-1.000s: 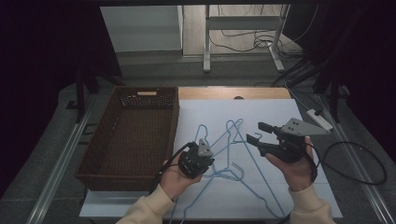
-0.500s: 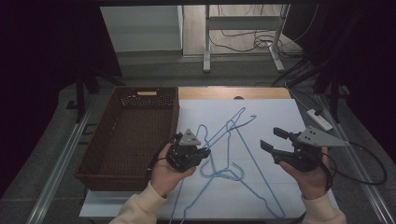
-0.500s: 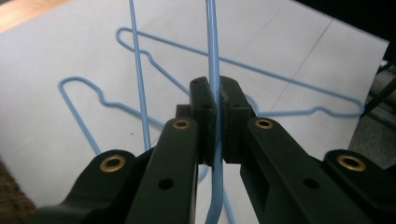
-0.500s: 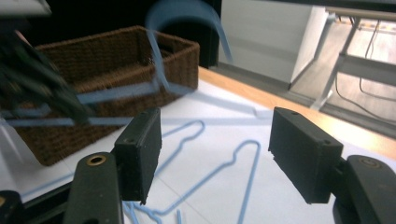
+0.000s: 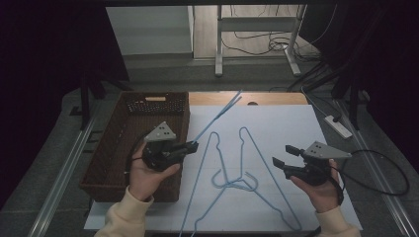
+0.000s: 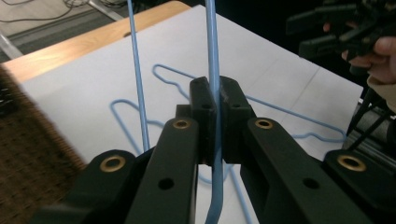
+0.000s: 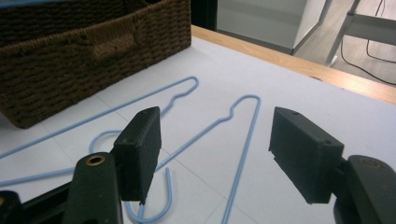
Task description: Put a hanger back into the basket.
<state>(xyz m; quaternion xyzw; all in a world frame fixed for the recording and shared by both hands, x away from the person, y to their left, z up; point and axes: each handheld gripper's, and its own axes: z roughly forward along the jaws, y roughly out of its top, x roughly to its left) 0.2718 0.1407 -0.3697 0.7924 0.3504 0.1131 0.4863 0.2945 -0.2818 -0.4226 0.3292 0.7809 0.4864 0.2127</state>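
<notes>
White-topped worktop [image 5: 296,123], wooden strip along its far edge. Dark brown woven wicker basket [image 5: 118,148] sits at the left edge. Three light-blue wire coat hangers in play: two lie flat mid-worktop, hooks tangled toward the near edge [image 5: 237,180]. The third, the lifted light-blue wire hanger [image 5: 217,116], is now off the surface and angled up toward the far-left; a second ago it lay lower among the others. My left gripper [image 5: 190,146] has fingers [image 6: 205,112] clamped tight on its wire and has come up and toward the basket's right rim. My right gripper [image 5: 286,155] hangs over the near-right area, fingers [image 7: 140,149] wide, nothing between them; they've just been opening a touch. Reading: hanger is separated from the pile, the next move is probably swinging it over the basket rim. Risk: its trailing end snagging the tangled hooks.
</notes>
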